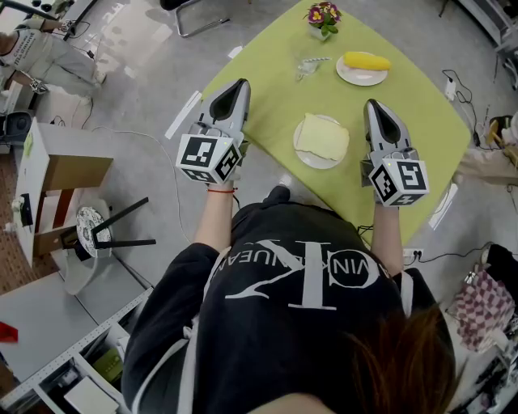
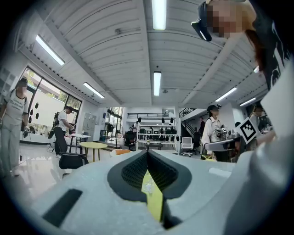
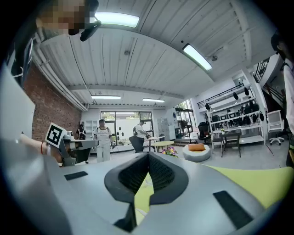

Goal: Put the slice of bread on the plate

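Jaws closed, left gripper (image 1: 240, 84) and right gripper (image 1: 372, 104); shirt (image 1: 307, 283) reads "CK".

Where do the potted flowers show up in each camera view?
Head view: potted flowers at the top edge, right of centre, at the far corner of the green table.
Left gripper view: not in it.
Right gripper view: small, just right of centre, below the middle.
Shared landmark: the green table, seen in all three.

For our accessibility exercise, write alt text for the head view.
A slice of bread lies on a plate on a green table, between a person's left tool and right tool, both shut. Another plate holds yellow food.
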Demonstrator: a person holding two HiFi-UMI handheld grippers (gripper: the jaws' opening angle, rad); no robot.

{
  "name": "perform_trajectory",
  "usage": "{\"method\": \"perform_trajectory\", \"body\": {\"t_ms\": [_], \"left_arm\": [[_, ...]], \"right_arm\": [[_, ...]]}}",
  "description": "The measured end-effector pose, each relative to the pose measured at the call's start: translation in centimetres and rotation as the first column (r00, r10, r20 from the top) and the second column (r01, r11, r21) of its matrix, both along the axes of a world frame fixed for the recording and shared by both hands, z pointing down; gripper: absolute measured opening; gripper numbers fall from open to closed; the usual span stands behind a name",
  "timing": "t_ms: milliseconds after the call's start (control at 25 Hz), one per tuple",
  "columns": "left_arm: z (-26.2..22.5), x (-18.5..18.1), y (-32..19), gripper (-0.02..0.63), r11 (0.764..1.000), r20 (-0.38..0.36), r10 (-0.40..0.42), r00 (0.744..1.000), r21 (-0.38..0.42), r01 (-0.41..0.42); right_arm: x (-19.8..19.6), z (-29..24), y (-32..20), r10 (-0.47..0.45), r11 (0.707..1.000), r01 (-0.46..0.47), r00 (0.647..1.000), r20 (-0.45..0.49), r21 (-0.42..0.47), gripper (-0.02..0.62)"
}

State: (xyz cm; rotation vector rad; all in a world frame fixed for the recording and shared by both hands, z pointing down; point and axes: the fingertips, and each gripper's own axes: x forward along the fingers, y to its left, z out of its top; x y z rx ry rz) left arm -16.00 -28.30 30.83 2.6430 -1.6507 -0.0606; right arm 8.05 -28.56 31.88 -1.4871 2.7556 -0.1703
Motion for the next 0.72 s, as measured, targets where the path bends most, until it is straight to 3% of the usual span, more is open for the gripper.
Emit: {"method": "perform_trajectory", "body": {"t_ms": [720], "left_arm": [[-0.5,-1.2,0.0,0.011,1.0,0.01,-0.008,1.0,0.005,0.008]], "right_arm": [[-0.9,-0.3,-0.2,0.004,1.0,-0.003,0.999,0.039,-0.003,0.0]]}}
